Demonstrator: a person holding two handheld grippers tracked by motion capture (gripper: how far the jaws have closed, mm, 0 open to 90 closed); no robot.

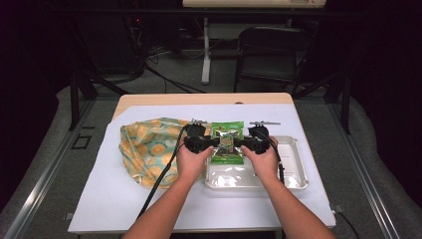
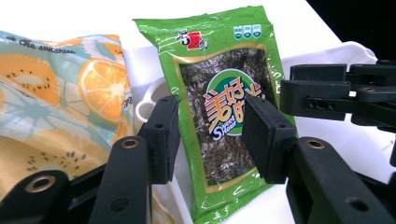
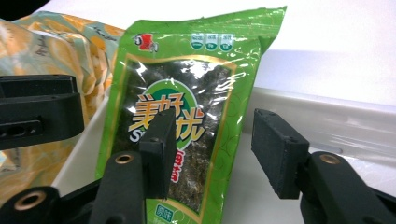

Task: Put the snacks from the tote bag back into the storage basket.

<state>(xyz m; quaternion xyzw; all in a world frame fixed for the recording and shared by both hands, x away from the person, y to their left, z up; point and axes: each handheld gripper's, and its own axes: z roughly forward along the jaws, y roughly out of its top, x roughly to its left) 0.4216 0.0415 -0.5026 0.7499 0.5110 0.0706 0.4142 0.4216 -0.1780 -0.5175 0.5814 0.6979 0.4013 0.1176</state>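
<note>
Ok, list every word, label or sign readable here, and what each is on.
"Sweet Hour", partly covered: green seaweed packet, under its large orange Chinese characters.
Red logo and three small badges along the packet top: too small to read.
Dark script on the fruit-print cloth bag: too blurred to read.

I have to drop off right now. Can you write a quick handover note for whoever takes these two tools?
Left tool: jaws open, level with the green seaweed packet, not pressing it.
Right tool: open too, same packet in front of it, no grip.
Packet: propped at the left end of the white tray, beside the fruit-print bag.
Done: packet is in the tray.
Left: probably back both tools away; the bag's role isn't clear.
</note>
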